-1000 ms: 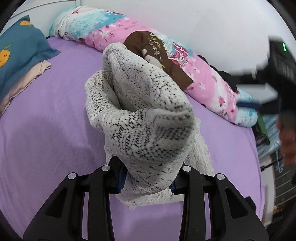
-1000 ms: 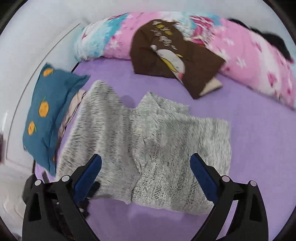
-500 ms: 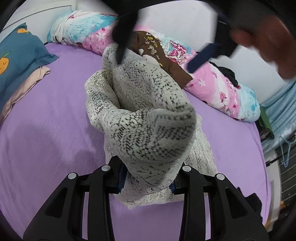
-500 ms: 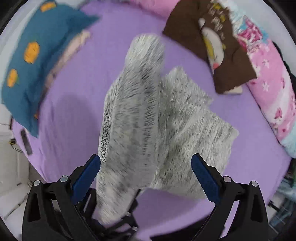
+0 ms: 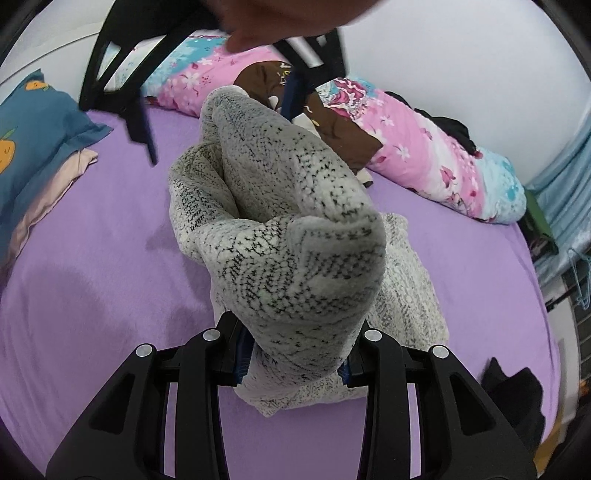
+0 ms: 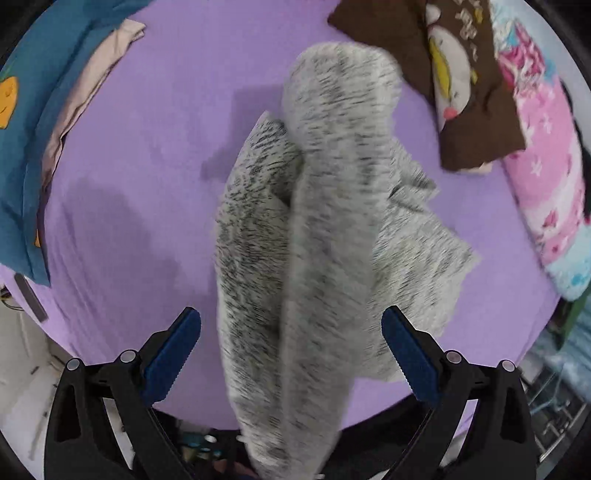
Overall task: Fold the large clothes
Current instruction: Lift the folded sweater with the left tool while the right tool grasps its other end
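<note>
A thick fold of the grey knit sweater (image 5: 295, 236) is pinched between the fingers of the left gripper (image 5: 291, 354), right at the bottom of the left wrist view. The fabric is bunched up into a big lump over the gripper, and the rest of it trails down onto the purple bed sheet (image 5: 92, 258), so the sweater is partly lifted, partly lying on the bed.

The right gripper (image 6: 291, 350) is seen spread wide, with its blue pads (image 6: 173, 350) well apart on either side of the raised strip of sweater (image 6: 314, 240). Nothing is being touched by those pads; the fabric just runs up the middle between them, a bit blurred. In the left wrist view the right gripper (image 5: 218, 118) can also be spotted up top, hanging over the far end of the sweater, with a bit of the right hand (image 5: 280, 18) above it.

Around the sweater: a brown printed garment (image 6: 469, 81) is lying on the sheet near the pink floral quilt (image 5: 424, 147), which is rolled along the wall side. A blue pillow with oranges (image 5: 33, 133) is stacked on a pale pink one at the head end. Something dark (image 5: 513, 391) is dumped at the near right corner of the bed, but what it is can't be told.
</note>
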Tool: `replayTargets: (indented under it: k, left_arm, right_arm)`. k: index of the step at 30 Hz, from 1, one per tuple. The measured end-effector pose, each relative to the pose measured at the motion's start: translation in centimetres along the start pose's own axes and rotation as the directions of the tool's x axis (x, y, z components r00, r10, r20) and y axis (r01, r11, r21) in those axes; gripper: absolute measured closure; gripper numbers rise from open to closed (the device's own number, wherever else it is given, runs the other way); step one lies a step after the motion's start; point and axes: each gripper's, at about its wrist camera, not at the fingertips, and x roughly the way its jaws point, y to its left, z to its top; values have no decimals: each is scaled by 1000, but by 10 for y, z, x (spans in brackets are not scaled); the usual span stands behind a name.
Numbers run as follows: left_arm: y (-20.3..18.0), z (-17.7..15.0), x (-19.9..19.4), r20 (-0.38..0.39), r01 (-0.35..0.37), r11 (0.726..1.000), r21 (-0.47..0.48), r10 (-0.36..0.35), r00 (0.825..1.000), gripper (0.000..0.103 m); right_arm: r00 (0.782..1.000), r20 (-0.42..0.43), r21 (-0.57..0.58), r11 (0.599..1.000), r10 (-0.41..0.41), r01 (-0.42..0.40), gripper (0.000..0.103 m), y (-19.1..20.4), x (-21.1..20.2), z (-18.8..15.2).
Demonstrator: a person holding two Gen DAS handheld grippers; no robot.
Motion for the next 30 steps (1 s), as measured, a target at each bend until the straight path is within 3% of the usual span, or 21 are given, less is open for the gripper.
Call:
replayTargets:
  k: [15,22,27,30]
  left_arm:
    - [-8,4,3,-10,-17,998,66,17,1000,70]
    - [-25,3,4,-7,-48,989,138,49,999,69]
    - [-36,1,8,-10,-68,979,191,71,997,69]
    - [-44,-3,10,-10,-73,970,230,77,997,70]
  right_arm:
    - [993,-23,15,993,-119,119,7,26,12,1]
    - [963,-43,-56,963,-265,263,7,49,39,-2]
    - [944,-62,-62,945,-323,320,23,52,59,0]
    - [930,-80,-55,933,-359,355,47,44,68,3]
